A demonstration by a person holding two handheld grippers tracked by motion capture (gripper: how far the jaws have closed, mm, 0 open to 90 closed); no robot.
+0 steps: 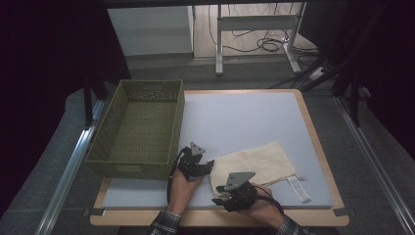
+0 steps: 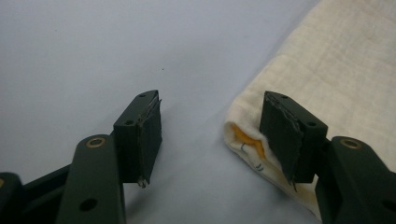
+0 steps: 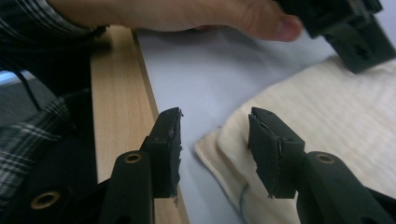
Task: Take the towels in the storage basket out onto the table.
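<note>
Folded cream cloth lies on table at 5 o'clock from green basket. Left gripper open, straddling cloth corner; right gripper open over near edge. Best: seat both layers between pads before closing, lift evenly.

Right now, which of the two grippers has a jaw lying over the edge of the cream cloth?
The left gripper: one jaw overlaps the folded cloth corner. The right gripper straddles its edge instead.

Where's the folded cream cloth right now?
In the high view the folded cream cloth lies near the front edge of the pale blue table mat, right of the green woven basket.
</note>
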